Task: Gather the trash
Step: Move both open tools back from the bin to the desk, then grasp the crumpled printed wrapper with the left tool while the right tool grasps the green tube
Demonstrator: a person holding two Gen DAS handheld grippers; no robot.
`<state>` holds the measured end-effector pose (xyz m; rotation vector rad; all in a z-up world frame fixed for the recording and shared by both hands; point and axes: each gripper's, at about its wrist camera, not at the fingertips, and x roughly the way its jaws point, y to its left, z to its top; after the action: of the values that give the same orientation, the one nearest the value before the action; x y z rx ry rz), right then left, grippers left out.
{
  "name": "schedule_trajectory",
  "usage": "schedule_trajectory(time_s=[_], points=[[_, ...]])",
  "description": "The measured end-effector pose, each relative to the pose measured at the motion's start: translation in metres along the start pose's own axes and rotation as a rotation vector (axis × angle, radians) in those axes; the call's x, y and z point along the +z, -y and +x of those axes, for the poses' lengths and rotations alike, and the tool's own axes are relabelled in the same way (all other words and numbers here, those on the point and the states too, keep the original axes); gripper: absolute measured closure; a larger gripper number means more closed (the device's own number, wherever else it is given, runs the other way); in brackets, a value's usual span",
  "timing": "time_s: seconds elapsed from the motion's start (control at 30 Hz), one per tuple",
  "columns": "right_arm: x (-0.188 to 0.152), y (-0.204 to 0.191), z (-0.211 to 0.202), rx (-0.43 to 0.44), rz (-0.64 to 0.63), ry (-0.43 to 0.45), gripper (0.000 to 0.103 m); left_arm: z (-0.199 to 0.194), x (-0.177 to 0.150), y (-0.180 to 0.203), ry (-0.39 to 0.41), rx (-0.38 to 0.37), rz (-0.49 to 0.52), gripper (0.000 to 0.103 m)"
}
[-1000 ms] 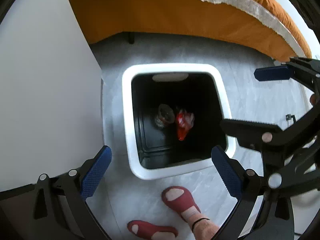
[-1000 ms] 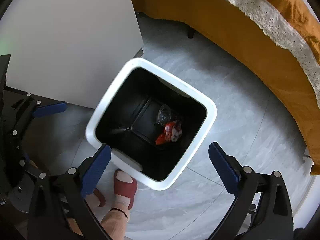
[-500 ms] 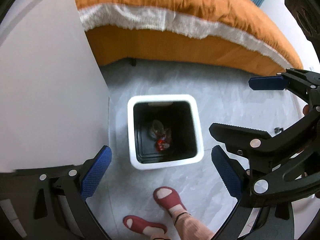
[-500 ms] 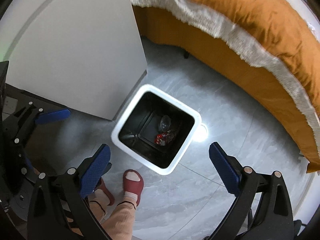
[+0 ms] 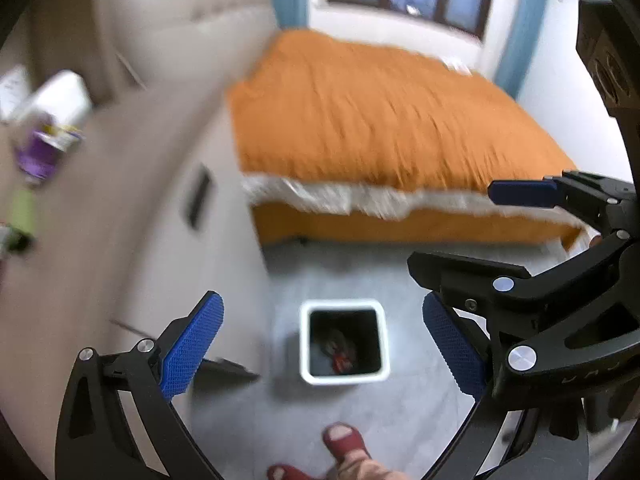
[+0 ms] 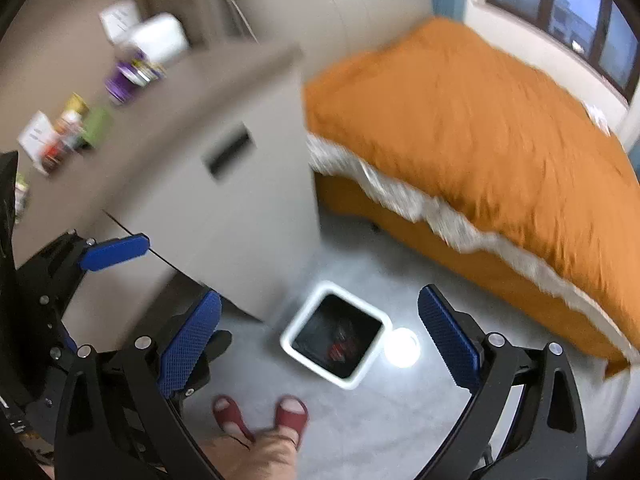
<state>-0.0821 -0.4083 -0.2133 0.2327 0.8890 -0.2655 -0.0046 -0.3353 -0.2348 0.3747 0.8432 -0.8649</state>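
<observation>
Jaws spread, blue textured pads; square white-rimmed bin holds red wrapper.

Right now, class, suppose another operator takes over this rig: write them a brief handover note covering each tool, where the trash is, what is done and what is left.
Left tool: open, holding nothing.
Right tool: open, holding nothing.
Both are high above the white-rimmed square bin with the black interior, which stands on the grey floor by the beige cabinet.
Done: a red wrapper and some clear plastic already lie in the bin.
Left: blurred items sit on the cabinet top, among them a purple-and-white container and a green packet. Check which are trash, then bin them.
</observation>
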Motion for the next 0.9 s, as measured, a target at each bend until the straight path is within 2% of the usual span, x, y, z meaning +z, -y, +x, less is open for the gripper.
schedule_trajectory(time_s=[0.17,0.33,0.63,0.8,0.9], points=[[0.036,-0.048,-0.029,0.076,-0.080,0.106,0.005,-0.061,0.014,-0.040,0.106,0.110,-0.052,0.005],[0.063,-0.106,-0.042,0.167,-0.151,0.169,0.005,-0.112,0.009,-0.090,0.175,0.238,-0.125,0.005],[0.088,-0.190,-0.034,0.262,-0.252,0.197,0.005,-0.166,-0.025,-0.162,0.213,0.404,-0.237,0.005],[0.098,-0.210,-0.015,0.303,-0.245,0.173,0.005,-0.176,-0.045,-0.202,0.194,0.489,-0.265,0.005],[0.106,-0.218,0.003,0.294,-0.235,0.159,0.005,-0.179,-0.056,-0.226,0.178,0.537,-0.270,0.005]])
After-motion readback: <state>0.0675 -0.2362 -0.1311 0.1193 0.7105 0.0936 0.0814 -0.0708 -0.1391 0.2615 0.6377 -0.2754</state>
